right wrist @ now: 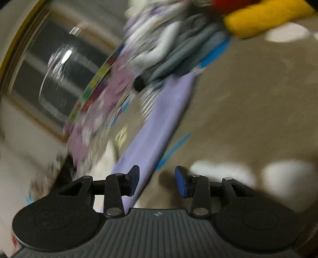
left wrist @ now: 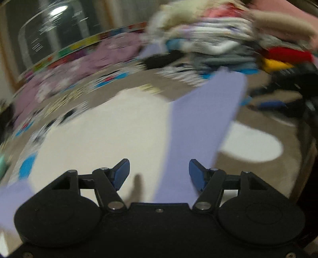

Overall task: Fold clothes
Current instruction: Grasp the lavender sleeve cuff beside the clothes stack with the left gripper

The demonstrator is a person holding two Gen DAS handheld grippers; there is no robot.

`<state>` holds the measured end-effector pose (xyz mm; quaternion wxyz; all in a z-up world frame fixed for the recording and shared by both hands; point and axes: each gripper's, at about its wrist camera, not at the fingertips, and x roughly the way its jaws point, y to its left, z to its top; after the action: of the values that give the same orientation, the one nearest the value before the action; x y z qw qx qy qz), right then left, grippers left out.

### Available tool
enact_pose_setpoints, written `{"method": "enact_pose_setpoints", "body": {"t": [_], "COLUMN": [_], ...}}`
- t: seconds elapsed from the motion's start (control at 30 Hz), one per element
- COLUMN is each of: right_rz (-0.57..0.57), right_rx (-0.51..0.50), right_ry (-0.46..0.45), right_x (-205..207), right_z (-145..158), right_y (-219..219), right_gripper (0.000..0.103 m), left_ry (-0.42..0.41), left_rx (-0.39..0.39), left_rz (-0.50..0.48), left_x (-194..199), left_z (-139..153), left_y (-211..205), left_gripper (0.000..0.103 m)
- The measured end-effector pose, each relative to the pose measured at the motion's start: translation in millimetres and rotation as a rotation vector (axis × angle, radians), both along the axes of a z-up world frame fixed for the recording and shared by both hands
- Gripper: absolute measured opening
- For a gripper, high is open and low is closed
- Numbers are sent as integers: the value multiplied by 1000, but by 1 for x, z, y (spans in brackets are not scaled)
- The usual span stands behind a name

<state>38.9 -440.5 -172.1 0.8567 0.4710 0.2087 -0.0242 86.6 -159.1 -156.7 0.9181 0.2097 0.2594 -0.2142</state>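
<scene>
Both views are motion-blurred. A long lavender garment [left wrist: 200, 123] stretches from the clothes pile toward my left gripper [left wrist: 159, 174], which is open with the cloth passing beside its right finger, not pinched. A white cloth [left wrist: 103, 135] lies flat on the beige floor under it. In the right wrist view the same lavender garment [right wrist: 157, 123] runs diagonally down to my right gripper [right wrist: 157, 182], which is open; the cloth passes behind its left finger.
A heap of mixed clothes [left wrist: 218, 39] sits at the far right, with red and yellow pieces [right wrist: 262, 17]. A pink patterned cloth [left wrist: 79, 65] lies along a colourful mat border [left wrist: 83, 43]. A window or glass door [right wrist: 49, 69] is behind.
</scene>
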Motion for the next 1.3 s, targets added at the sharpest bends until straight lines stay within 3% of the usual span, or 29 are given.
{"method": "enact_pose_setpoints", "body": {"t": [0.17,0.2,0.23,0.27,0.3,0.47,0.57,0.63,0.8,0.93,1.0,1.13,1.2,1.3], "right_rz": [-110,-128,-140,-150,-154,-149,-154,-162,-180,-196,-200,-201,-203,-203], "right_rx": [61,82,98,112,124,128,139,147,158,174,171,159,158,160], "right_ry": [-23,-28,-34,-40,-44,-53,-57,-60,-66,-74,-74,-73,-72,-73], "right_x": [-4,-5,-7,-7,-7,-2,4,3,1,-3,-3,-3,-3,-3], "right_z": [-4,-7,-9,-11,-14,-17,-17,-16,-18,-20,-21,-21,-21,-22], "right_y": [-34,-40,-45,-49,-53,-56,-59,-61,-63,-63,-63,-62,-62,-63], "right_gripper": [40,40,40,40,40,40,40,40,39,39,39,39,38,38], "left_ry": [-19,-10,5,24,41,114,141,167,234,231,244,285,308,219], "left_rx": [62,38,4,-34,-67,-208,-245,-247,-165,-253,-249,-167,-192,-210], "left_rz": [-155,-166,-174,-175,-162,-76,-39,-39,-84,-64,-63,-96,-78,-95], "left_x": [13,19,27,37,48,120,152,166,184,186,194,205,210,201], "left_z": [-2,0,3,7,11,26,27,20,-8,8,7,-7,2,17], "left_y": [-79,-90,-101,-110,-118,-162,-185,-199,-227,-218,-225,-250,-247,-247], "left_gripper": [66,66,59,44,40,34,29,28,28,28,28,28,28,28]}}
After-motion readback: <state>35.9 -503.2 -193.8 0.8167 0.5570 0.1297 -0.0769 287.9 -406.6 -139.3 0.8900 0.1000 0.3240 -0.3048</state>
